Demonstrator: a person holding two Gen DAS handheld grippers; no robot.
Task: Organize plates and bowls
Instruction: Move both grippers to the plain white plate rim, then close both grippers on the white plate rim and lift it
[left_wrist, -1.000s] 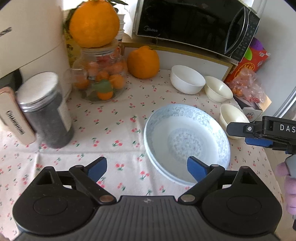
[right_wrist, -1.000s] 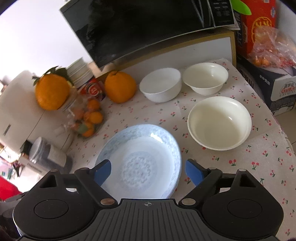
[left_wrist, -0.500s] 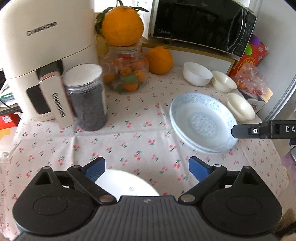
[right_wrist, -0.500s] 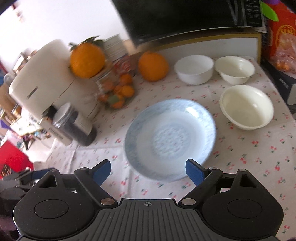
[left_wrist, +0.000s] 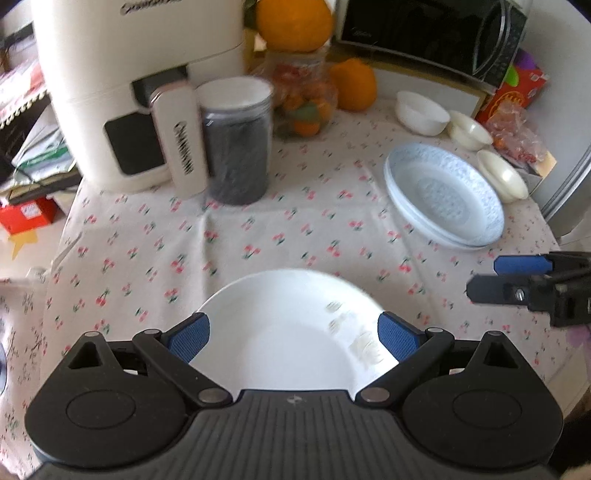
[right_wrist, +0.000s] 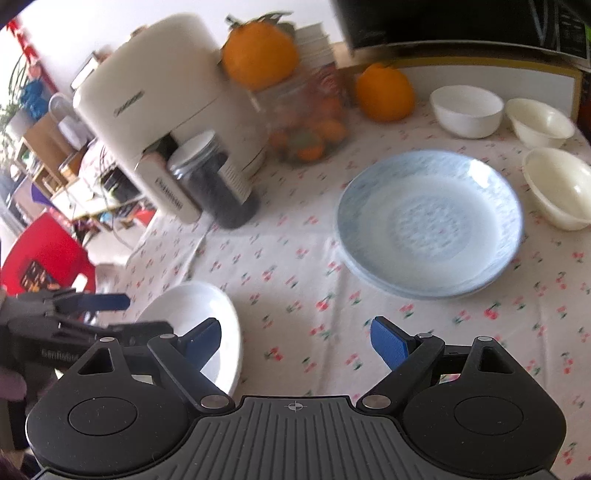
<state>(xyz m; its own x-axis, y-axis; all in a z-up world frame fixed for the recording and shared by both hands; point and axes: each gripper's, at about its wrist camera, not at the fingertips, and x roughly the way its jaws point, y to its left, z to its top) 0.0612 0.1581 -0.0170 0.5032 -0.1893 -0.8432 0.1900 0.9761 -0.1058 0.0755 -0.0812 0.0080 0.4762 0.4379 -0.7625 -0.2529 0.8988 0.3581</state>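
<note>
A white plate (left_wrist: 291, 325) lies at the table's near edge, right in front of my open left gripper (left_wrist: 293, 334), its rim between the fingers but not gripped. It also shows in the right wrist view (right_wrist: 199, 317) at lower left. A stack of blue patterned plates (left_wrist: 443, 192) (right_wrist: 428, 221) sits to the right. A white bowl (left_wrist: 421, 110) (right_wrist: 465, 110) and two cream bowls (left_wrist: 469, 129) (left_wrist: 502, 177) stand behind it. My right gripper (right_wrist: 295, 339) is open and empty above the cloth; it shows in the left wrist view (left_wrist: 524, 277).
A cream air fryer (left_wrist: 122, 85), a dark jar (left_wrist: 236, 140), a glass jar of oranges (left_wrist: 306, 107), a loose orange (left_wrist: 354, 85) and a microwave (left_wrist: 432, 33) crowd the back. The table (left_wrist: 258, 236) has a cherry-print cloth.
Both grippers have pulled back toward the near edge. The white plate has come into view between my left fingers. The blue plates now sit farther off.
</note>
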